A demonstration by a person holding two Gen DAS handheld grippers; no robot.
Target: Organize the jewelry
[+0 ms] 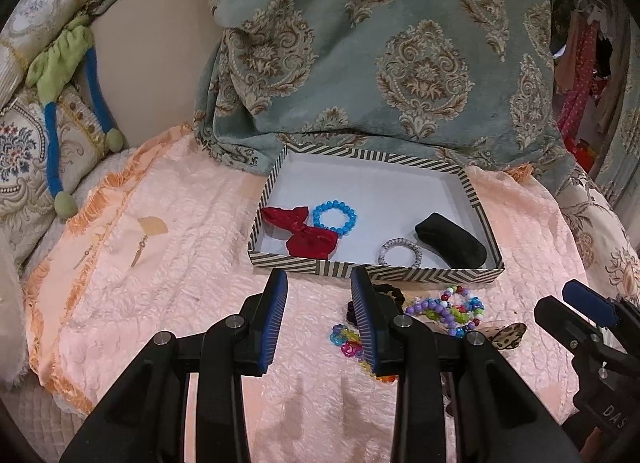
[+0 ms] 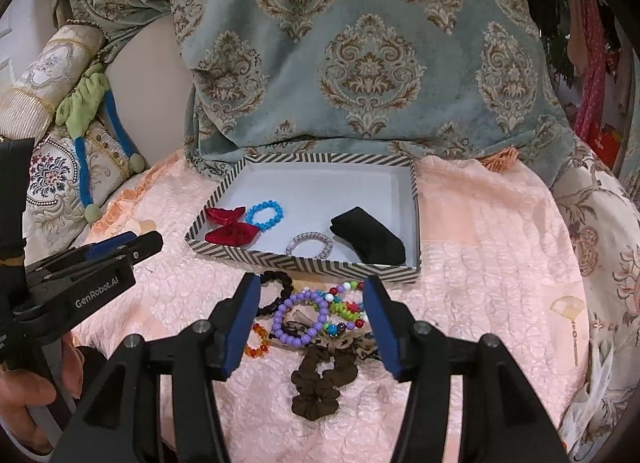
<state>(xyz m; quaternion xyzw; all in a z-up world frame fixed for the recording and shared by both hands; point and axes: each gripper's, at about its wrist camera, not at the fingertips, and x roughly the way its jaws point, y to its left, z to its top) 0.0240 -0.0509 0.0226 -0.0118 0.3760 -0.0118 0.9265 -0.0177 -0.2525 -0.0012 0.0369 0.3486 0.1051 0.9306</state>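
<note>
Left wrist view: the left tongs (image 1: 319, 283) stand apart with nothing between them, hovering over a peach bedspread (image 1: 160, 247). Just beyond their tips sits a striped box (image 1: 276, 263) holding a red velvet bow (image 1: 304, 231), a blue bead bracelet (image 1: 334, 218), a pale bracelet (image 1: 400, 253) and a black pouch (image 1: 450, 245). To the right of the tongs, outside the box, a heap of loose pieces lies on the bedspread, among them a purple bead bracelet (image 1: 430, 309) and a leopard-print bow (image 1: 508, 337). The right tongs (image 1: 588, 303) enter at the far right edge.

Right wrist view: the right tongs (image 2: 309, 283) are spread wide and grip nothing. Between and below their pads lies the heap: the purple bead bracelet (image 2: 296, 319), a black scrunchie (image 2: 276, 289), an orange bead bracelet (image 2: 258, 341) and a brown scrunchie (image 2: 320, 379). The striped box (image 2: 304, 263) sits just beyond the tips. The left tongs (image 2: 132, 245) show at the left, with a hand (image 2: 36, 387) beneath them.
</note>
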